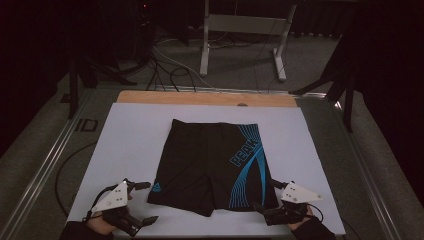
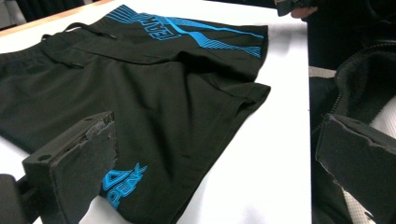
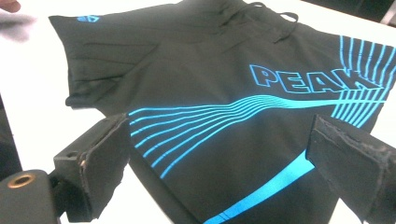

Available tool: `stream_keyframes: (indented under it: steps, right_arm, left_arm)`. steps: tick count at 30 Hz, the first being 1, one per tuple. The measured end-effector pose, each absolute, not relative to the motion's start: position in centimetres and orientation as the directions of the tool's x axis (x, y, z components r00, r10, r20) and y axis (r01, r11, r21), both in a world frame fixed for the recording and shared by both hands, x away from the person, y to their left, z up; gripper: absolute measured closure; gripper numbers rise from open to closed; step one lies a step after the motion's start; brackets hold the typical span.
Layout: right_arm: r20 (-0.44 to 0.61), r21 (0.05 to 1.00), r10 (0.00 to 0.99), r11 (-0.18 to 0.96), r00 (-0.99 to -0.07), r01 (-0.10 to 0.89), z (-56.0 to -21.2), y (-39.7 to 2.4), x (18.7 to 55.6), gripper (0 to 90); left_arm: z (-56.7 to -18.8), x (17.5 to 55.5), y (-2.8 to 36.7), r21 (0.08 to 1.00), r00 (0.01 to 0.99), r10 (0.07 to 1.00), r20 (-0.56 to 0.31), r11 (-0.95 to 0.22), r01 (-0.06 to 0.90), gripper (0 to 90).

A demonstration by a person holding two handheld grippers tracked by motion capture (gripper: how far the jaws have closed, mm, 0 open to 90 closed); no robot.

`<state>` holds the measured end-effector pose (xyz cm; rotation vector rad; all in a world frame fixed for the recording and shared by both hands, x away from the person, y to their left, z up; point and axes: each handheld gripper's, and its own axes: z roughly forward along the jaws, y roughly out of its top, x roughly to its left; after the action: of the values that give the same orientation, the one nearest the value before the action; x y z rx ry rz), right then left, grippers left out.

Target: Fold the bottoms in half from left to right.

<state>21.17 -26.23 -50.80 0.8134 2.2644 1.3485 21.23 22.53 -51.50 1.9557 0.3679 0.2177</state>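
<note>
A pair of black shorts (image 1: 210, 160) with blue stripes and blue "PEAK" lettering lies flat on a white sheet (image 1: 130, 140), waistband at the far side, leg hems toward me. My left gripper (image 1: 146, 202) is open at the near left, its jaws level with the left leg's hem and just beside it. In the left gripper view the small blue logo on the shorts (image 2: 140, 84) lies by the left jaw of this gripper (image 2: 219, 163). My right gripper (image 1: 267, 196) is open at the right leg's hem. Its wide jaws frame the striped cloth (image 3: 210, 70) below that gripper (image 3: 224, 163), with no pad pressing on it.
The sheet covers a table with a wooden strip (image 1: 200, 97) along its far edge. Beyond it stand a grey desk frame (image 1: 240, 30), floor cables (image 1: 170, 70) and dark stands. A dark jacket (image 2: 355, 60) lies at the near table edge.
</note>
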Motion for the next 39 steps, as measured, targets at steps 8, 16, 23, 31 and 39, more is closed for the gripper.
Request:
stream_keyframes:
  steps: [8,16,23,31,39]
  right_arm:
    - [-0.039,0.891,0.659,0.363,-0.751,0.273,-49.4,-26.0,20.7,6.9]
    - [-0.069,0.889,0.666,0.379,-0.743,0.257,-47.8,-25.8,20.6,6.9]
    - [-0.092,0.893,0.661,0.386,-0.745,0.232,-46.6,-25.4,21.0,6.9]
    - [-0.123,0.899,0.660,0.390,-0.741,0.198,-44.9,-25.1,21.9,7.1]
    - [-0.169,0.901,0.652,0.407,-0.739,0.153,-43.3,-24.3,23.3,7.1]
  left_arm:
    - [-50.4,21.1,21.9,0.909,0.951,0.307,-0.029,-0.388,0.153,0.3]
    - [-49.9,21.1,21.9,0.903,0.955,0.297,-0.022,-0.404,0.147,0.3]
    - [-48.9,21.1,22.0,0.904,0.954,0.300,-0.015,-0.404,0.141,0.3]
    - [-47.9,21.3,22.2,0.911,0.956,0.294,-0.016,-0.389,0.135,0.3]
    - [-46.9,21.6,22.4,0.912,0.953,0.303,-0.010,-0.389,0.133,0.3]
